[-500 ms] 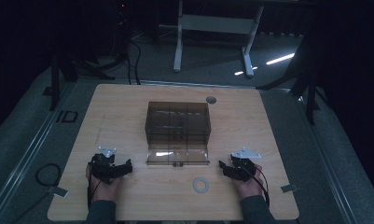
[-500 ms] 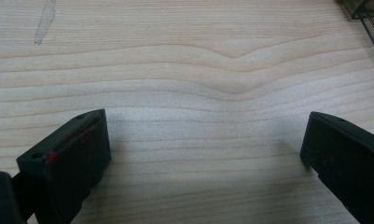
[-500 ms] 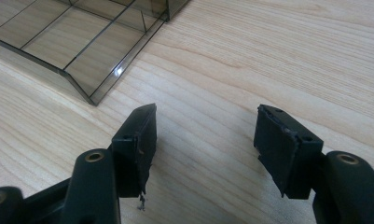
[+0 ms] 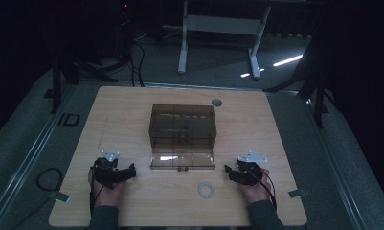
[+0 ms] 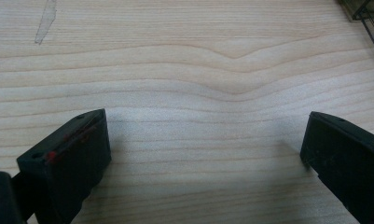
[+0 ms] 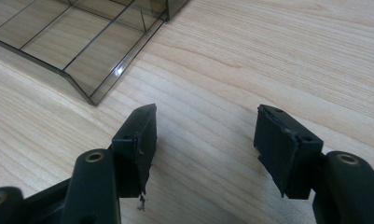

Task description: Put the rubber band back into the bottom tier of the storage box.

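Note:
A smoky clear plastic box (image 4: 182,128) with inner dividers stands mid-table, its lid (image 4: 182,160) folded down flat toward me; a corner of that lid (image 6: 89,44) shows in the right gripper view. A flat white ring (image 4: 206,189) lies on the wood just in front of the box. My left gripper (image 4: 127,173) rests on the table left of the box, jaws wide apart over bare wood (image 5: 208,140). To the right of the box my right gripper (image 4: 229,173) sits, open with nothing between its jaws (image 6: 205,135).
The wooden table (image 4: 132,120) has a round grey grommet (image 4: 217,102) behind the box. A strip of clear tape (image 5: 45,21) lies on the wood ahead of the left gripper. Beyond the table are a dark floor and a white desk frame (image 4: 218,28).

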`<state>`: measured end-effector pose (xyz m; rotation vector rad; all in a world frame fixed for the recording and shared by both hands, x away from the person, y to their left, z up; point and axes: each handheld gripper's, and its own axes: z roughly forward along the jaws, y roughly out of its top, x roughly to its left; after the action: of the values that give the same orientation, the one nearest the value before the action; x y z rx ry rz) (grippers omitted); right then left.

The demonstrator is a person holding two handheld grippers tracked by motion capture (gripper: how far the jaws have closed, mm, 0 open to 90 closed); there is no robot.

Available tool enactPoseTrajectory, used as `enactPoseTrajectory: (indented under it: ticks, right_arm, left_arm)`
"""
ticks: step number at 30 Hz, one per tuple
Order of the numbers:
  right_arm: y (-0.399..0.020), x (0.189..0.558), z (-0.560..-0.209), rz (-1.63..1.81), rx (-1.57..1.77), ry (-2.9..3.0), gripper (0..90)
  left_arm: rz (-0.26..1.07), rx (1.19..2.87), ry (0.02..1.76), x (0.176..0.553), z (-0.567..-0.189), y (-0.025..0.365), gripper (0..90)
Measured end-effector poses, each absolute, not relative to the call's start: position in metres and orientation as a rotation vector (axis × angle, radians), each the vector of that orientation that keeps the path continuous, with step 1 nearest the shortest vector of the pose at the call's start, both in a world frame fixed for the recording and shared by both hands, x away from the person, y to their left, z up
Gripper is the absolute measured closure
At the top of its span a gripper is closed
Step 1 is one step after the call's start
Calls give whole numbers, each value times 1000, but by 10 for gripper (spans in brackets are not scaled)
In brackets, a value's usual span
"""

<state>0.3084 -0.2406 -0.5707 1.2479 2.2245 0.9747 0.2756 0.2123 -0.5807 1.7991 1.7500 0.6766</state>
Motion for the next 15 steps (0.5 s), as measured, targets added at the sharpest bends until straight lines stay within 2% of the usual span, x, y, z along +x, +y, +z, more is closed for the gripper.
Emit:
enactPoseTrajectory:
  ticks: [15]
  right_arm:
    - [-235,309,-561,867,1278,2268,458]
  left_arm:
    - [676,1804,1747,276,-581,213,14]
